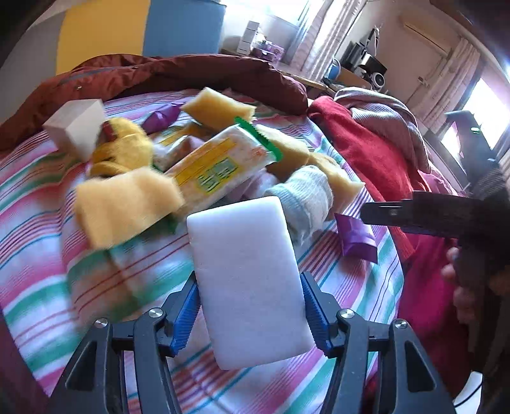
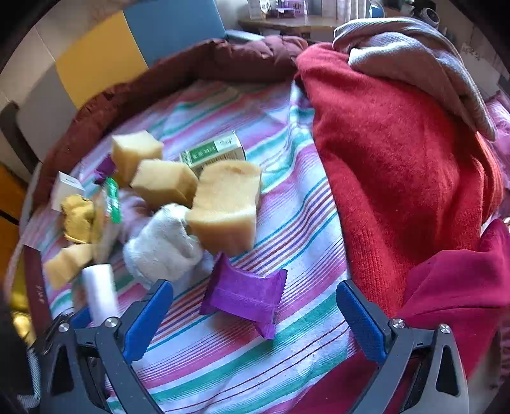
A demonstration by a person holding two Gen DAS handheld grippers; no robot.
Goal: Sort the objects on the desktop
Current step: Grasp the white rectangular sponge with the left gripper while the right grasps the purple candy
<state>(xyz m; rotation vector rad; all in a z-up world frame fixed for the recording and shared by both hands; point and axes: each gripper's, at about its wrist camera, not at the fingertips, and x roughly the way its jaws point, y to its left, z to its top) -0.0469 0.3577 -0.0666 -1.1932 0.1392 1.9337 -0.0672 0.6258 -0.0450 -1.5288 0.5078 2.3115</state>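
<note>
Left hand-held gripper (image 1: 250,305) pinches a white sponge (image 1: 248,280); right hand-held gripper (image 2: 255,321) is spread around a purple packet (image 2: 245,296) on the bed (image 2: 287,223)

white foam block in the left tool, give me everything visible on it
The white foam block is a plain rectangular slab with rounded corners and a fine-pored, melamine-like surface, unmarked. It sits lengthwise between the blue pads of the left tool, which press its two long sides. Its far end points toward the sponge pile; the striped cloth lies beneath.

Striped bedsheet (image 2: 287,229); yellow-blue wall panels (image 1: 140,28); bright curtained window (image 1: 322,35); cluttered desk (image 1: 347,76).
</note>
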